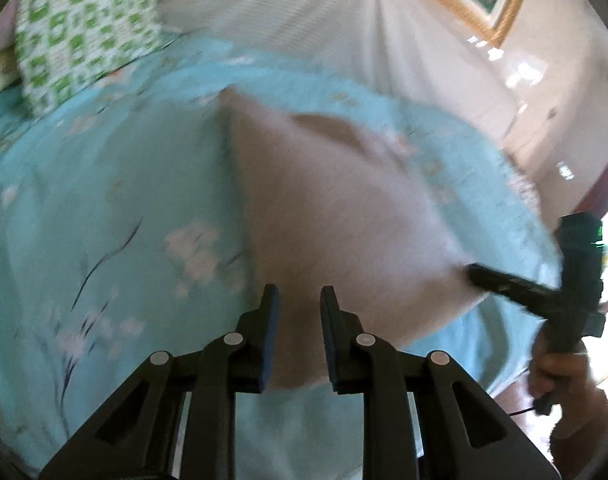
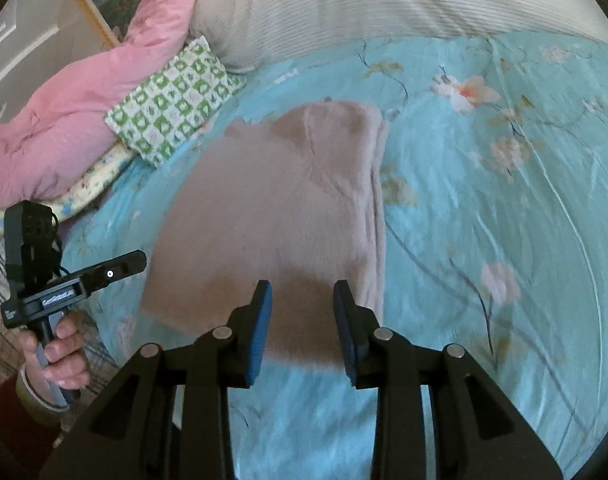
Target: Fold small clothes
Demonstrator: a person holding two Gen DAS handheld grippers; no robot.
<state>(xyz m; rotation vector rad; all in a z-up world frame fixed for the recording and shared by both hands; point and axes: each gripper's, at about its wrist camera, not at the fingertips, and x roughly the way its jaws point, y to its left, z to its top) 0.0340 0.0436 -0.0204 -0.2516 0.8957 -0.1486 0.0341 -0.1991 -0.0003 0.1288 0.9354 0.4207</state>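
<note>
Pink garment (image 2: 288, 208) lies flat just ahead of right claw (image 2: 302, 296).

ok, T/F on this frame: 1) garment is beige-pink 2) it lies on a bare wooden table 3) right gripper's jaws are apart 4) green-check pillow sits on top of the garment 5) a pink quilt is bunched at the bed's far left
1. True: the garment is beige-pink.
2. False: it lies on a blue floral sheet on a bed.
3. True: the right gripper has a clear gap between its blue pads, over the garment's near edge.
4. False: the pillow lies apart from the garment, beyond its far left corner.
5. True: the pink quilt is bunched there.
</note>
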